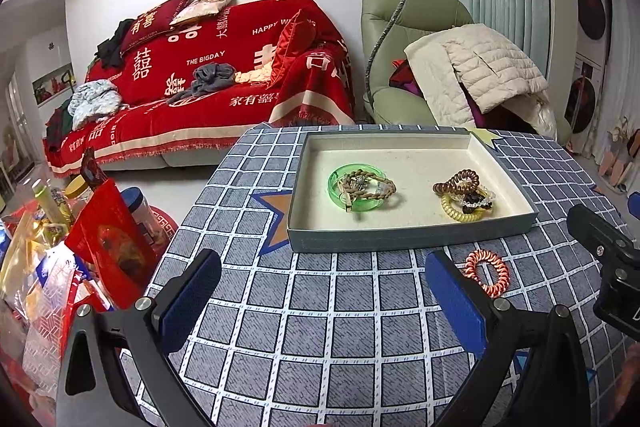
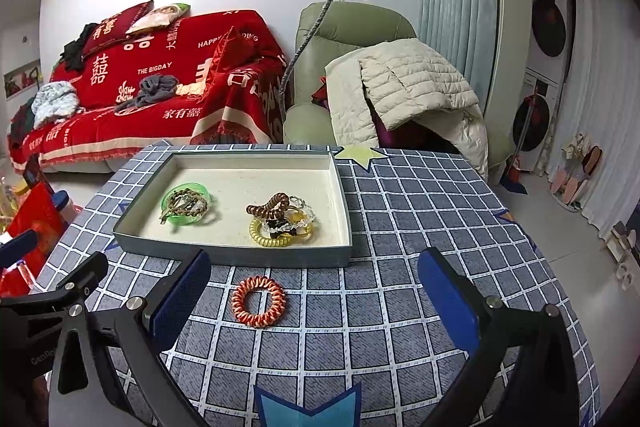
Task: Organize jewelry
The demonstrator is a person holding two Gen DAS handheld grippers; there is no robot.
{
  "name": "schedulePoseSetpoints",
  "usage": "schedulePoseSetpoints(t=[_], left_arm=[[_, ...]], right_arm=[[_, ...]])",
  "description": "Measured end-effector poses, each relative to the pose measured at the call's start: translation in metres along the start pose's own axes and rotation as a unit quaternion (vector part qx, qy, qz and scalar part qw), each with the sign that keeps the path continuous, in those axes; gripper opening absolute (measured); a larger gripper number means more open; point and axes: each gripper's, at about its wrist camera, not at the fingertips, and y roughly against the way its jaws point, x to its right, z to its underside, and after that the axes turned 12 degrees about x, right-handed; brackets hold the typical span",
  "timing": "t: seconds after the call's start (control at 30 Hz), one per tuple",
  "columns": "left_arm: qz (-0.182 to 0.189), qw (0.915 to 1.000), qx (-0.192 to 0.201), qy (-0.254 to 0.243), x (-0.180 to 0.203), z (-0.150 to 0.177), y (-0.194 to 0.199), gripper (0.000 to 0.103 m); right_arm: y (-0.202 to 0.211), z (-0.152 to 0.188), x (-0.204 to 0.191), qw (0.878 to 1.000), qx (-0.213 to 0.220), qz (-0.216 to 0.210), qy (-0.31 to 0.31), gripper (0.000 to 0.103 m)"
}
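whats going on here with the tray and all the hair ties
A person holds a gripper tool in each hand over a checked tablecloth, sorting jewelry into a shallow tray. Two small piles already lie inside it. One orange spiral hair tie lies on the cloth in front of the tray. The left tool and right tool are both open and empty.

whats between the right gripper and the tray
The orange coil hair tie lies on the checked cloth between the open right gripper and the tray, shown in the right wrist view.

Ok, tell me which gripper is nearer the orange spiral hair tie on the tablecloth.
Right. The right gripper has the orange spiral hair tie lying between its open fingers, nearer its left finger. The left gripper sits to the tie's left, the tie just outside its right finger.
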Motion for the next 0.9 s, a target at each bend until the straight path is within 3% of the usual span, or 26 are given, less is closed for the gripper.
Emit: schedulePoseSetpoints(t=[0.9], left_arm=[[0.006,1.0,0.0,-0.002,0.0035,-0.0019,0.0058,0.103]], right_arm=[[0.0011,0.0029,-0.0017,1.0,-0.002,-0.002,-0.003,0.103]])
